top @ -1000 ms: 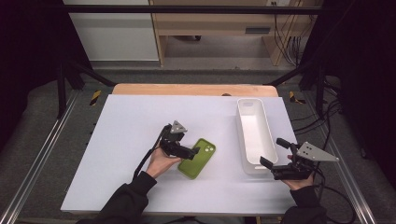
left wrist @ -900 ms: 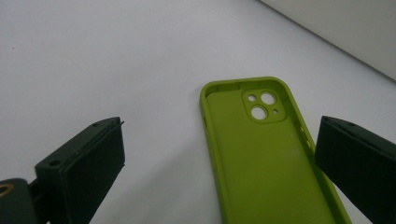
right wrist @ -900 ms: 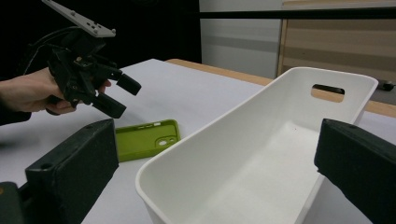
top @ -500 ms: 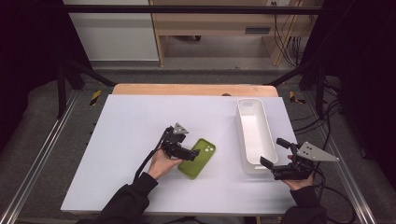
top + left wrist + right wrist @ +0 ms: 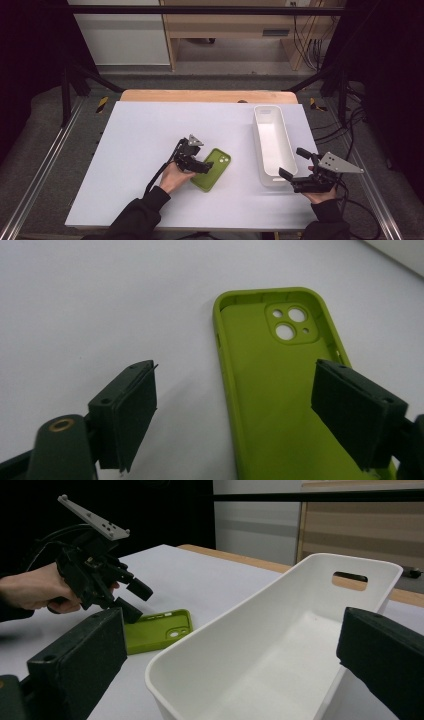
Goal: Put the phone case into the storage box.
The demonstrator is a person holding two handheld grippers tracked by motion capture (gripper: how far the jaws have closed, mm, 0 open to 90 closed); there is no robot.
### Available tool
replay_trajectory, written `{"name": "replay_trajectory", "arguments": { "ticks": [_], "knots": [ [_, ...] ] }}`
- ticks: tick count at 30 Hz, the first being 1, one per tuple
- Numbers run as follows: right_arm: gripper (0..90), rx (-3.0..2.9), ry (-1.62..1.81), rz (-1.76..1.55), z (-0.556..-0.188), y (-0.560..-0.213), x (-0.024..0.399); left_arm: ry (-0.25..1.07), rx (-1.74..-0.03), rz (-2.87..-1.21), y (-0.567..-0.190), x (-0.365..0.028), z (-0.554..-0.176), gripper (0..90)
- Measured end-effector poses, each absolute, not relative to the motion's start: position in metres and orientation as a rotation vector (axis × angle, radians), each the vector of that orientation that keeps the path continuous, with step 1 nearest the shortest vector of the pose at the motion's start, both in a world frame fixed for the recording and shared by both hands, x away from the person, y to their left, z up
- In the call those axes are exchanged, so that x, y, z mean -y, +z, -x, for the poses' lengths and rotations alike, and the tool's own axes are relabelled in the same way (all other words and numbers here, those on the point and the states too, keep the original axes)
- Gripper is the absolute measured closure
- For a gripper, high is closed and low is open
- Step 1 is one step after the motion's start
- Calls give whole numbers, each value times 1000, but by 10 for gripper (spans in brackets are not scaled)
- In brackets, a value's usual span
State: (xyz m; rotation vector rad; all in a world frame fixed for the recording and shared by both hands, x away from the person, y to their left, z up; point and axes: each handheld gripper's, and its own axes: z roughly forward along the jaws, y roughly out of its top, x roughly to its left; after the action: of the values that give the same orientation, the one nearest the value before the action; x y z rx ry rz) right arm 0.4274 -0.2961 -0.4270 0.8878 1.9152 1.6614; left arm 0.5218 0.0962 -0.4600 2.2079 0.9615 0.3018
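A lime-green phone case lies hollow side up on the white table, camera holes at its far end. My left gripper is low over the case's near left part. In the left gripper view the case has its left rim between the jaws. The left gripper has one pad above bare table and the other above the case floor, neither pressing. Its jaws have just been closing and still stand apart. My right gripper hangs open by the near end of a white bin.
The long white bin is empty, with a handle slot in its far wall, and it stands at the table's right. A wooden strip edges the far side. The left hand's gripper shows beyond the case in the right gripper view.
The left gripper has shifted slightly to the right, onto the case's near left edge. The right gripper and the bin have stayed put.
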Motion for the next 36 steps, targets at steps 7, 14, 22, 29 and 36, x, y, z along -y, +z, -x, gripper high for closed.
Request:
{"name": "replay_trajectory", "arguments": {
  "ticks": [7,14,22,29,36],
  "knots": [
    [1,-1914,1661,-889,-427,-427,296,284,-970,-2221,-463,-95,-521,265],
    [1,-1914,1660,-888,-427,-427,296,279,-985,-2236,-464,-97,-520,342],
    [1,-1914,1663,-888,-427,-427,296,273,-989,-2252,-464,-97,-519,435],
    [1,-1915,1659,-889,-427,-426,297,269,-991,-2260,-464,-96,-518,524],
    [1,-1914,1658,-891,-427,-426,297,265,-997,-2265,-464,-97,-518,596]
  ]
}}
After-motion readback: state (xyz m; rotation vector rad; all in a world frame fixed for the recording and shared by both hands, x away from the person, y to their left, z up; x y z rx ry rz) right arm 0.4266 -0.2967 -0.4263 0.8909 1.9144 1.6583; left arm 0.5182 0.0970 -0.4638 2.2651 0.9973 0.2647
